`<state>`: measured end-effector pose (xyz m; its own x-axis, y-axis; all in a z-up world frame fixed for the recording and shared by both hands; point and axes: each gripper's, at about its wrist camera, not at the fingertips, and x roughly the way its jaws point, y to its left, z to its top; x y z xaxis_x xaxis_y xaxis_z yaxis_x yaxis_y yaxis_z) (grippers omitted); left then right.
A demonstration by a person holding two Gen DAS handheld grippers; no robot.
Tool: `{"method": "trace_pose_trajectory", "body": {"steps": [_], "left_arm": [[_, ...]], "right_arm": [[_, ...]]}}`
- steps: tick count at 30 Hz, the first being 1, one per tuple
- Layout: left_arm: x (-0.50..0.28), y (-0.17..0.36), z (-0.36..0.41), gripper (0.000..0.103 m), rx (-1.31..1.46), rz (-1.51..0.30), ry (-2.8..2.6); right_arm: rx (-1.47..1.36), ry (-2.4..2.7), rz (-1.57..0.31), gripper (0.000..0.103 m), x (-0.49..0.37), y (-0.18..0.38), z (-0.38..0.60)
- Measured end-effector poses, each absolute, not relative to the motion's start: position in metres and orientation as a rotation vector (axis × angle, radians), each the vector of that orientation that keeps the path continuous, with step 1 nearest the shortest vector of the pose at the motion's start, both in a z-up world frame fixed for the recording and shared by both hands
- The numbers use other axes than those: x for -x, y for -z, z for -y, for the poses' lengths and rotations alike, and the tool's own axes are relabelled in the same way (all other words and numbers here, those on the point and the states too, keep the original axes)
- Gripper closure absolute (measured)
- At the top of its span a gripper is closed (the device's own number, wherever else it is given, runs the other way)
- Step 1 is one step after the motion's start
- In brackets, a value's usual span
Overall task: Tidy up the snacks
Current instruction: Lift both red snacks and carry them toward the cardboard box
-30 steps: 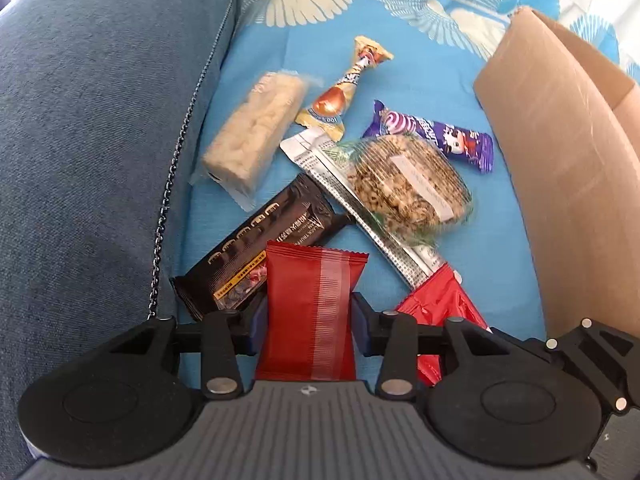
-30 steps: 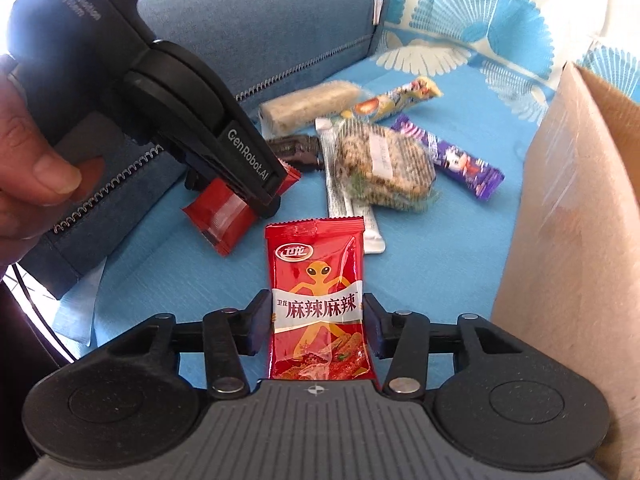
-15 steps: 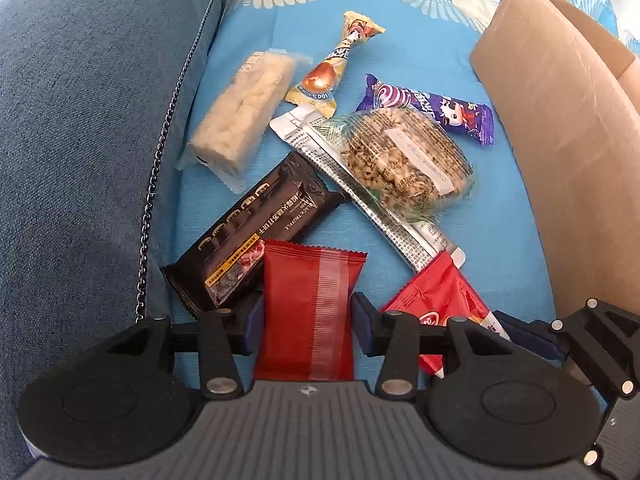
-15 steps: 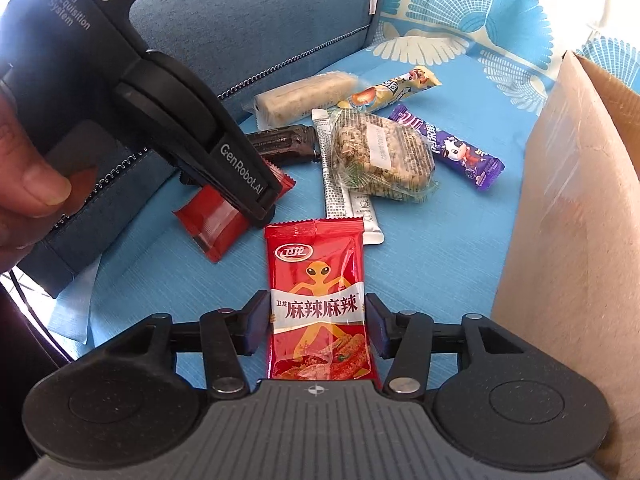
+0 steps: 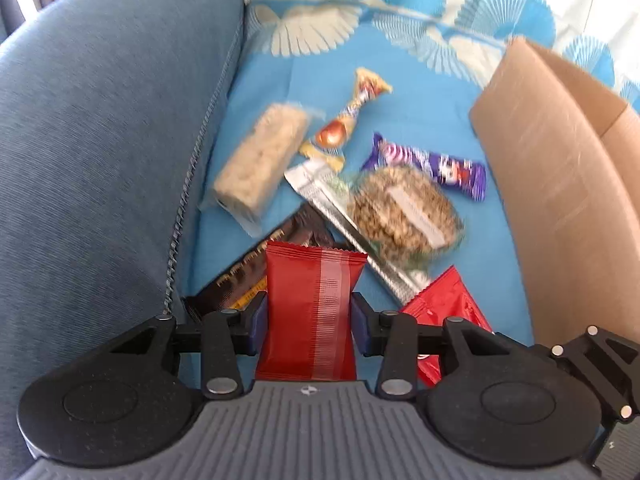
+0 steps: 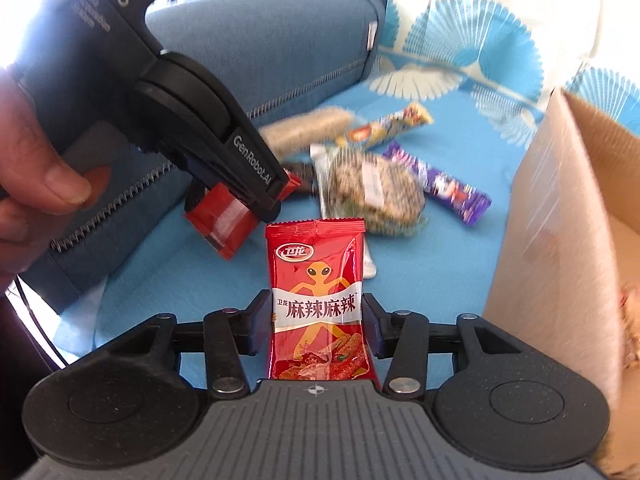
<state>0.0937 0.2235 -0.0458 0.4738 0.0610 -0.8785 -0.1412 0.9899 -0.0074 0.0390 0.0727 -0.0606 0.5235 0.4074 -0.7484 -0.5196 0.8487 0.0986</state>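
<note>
Left gripper (image 5: 308,322) — clamped on a plain red foil packet (image 5: 312,308). Right gripper (image 6: 316,326) — clamped on a glossy red spicy-strip packet (image 6: 318,300). Ahead, on blue cloth (image 5: 420,112): black bar (image 5: 256,264), rice bar (image 5: 260,160), round cereal cake (image 5: 404,210), purple bar (image 5: 432,166). Right: cardboard box (image 5: 560,184).

Left gripper (image 6: 256,188): "GenRobot.AI", probably "DAS"; spicy-strip packet (image 6: 318,300): "麻辣麻辣".

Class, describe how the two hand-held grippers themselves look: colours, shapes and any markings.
Left hand-held gripper: black pistol-shaped body, white "GenRobot.AI" and "DAS" lettering. Right hand-held gripper: ribbed grey base, two round black discs, black linkage arms with silver rivets, blue-edged finger pads.
</note>
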Motion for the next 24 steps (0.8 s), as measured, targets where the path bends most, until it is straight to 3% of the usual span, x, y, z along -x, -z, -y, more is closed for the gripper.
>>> {"method": "trace_pose_trajectory", "body": {"steps": [24], "left_arm": [[-0.080, -0.028, -0.208, 0.056, 0.147, -0.805, -0.200]], "right_arm": [[-0.003, -0.449, -0.652, 0.054, -0.038, -0.011, -0.017]]}}
